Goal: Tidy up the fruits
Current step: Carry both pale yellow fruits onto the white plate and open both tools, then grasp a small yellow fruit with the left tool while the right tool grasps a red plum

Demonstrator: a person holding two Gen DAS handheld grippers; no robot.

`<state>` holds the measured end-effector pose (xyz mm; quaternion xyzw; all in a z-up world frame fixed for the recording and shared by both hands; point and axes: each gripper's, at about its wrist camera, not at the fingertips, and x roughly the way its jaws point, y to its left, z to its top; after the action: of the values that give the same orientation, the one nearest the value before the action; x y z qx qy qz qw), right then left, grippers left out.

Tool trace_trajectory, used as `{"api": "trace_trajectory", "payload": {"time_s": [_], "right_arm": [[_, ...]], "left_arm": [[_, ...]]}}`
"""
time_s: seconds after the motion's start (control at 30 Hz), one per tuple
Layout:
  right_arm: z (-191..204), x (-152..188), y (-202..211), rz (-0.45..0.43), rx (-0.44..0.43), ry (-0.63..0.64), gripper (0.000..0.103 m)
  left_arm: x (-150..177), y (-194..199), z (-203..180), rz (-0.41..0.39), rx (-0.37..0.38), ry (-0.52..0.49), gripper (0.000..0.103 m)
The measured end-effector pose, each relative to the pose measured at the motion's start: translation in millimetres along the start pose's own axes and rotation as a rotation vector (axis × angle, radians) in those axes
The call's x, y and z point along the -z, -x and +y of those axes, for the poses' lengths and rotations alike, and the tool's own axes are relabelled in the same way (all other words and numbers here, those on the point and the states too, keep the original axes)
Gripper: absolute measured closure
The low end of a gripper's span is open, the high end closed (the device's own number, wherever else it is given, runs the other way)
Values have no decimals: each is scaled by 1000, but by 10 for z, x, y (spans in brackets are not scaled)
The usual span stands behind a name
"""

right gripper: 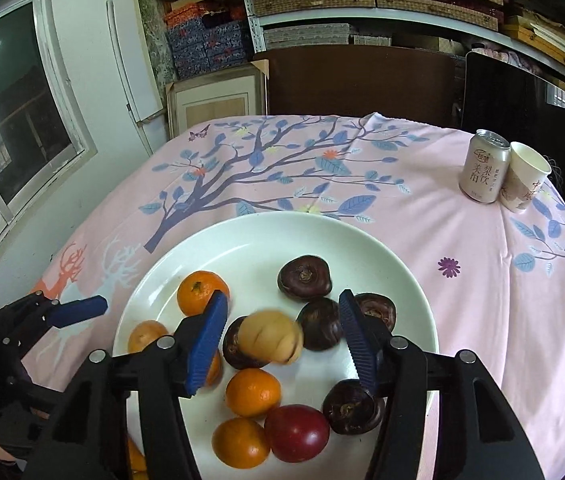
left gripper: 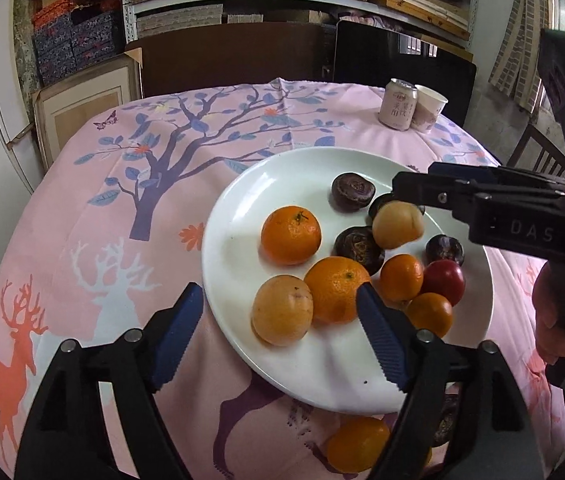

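Holding oranges, dark chestnuts and a red plum, your round white plate (right gripper: 402, 264) sits beneath both grippers, left gripper (left gripper: 278, 312) and right gripper (right gripper: 282, 332), jaws apart; "DAS" marks the right one.

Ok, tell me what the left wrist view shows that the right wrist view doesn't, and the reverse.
Only the left wrist view shows a dark fruit lying off the plate on the tablecloth, a wooden chair at the right edge, and the hand holding the right gripper.

Only the right wrist view shows the window on the left wall and a purple flower print.

Both show the white plate of fruit, the pale fruit dropping between the right gripper's open jaws, the can and the paper cup.
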<state>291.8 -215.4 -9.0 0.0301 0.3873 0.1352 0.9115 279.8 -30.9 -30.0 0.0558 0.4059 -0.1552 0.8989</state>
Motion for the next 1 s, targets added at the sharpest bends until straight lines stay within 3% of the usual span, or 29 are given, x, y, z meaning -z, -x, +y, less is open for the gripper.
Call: {"api": "trace_trajectory", "payload": {"time_s": [0.17, 0.23, 0.27, 0.37, 0.47, 0.67, 1.0], "right_arm": [[-10, 70, 291, -34, 4, -6, 44], [6, 187, 519, -53, 5, -4, 42], [25, 254, 613, -61, 3, 2, 42], [126, 573, 922, -70, -11, 29, 34], [322, 1058, 1130, -44, -43, 66, 33], [843, 1757, 1121, 9, -41, 197, 33], [1116, 1801, 858, 54, 8, 242, 37]], "left_arm": [[72, 316, -70, -54, -5, -18, 26], [190, 500, -131, -81, -6, -40, 22], [248, 576, -147, -94, -8, -46, 15], [511, 821, -186, -126, -15, -58, 12], [764, 960, -183, -122, -17, -54, 10], [1167, 985, -49, -68, -6, 18, 6], [1407, 987, 33, -21, -26, 33, 6]]}}
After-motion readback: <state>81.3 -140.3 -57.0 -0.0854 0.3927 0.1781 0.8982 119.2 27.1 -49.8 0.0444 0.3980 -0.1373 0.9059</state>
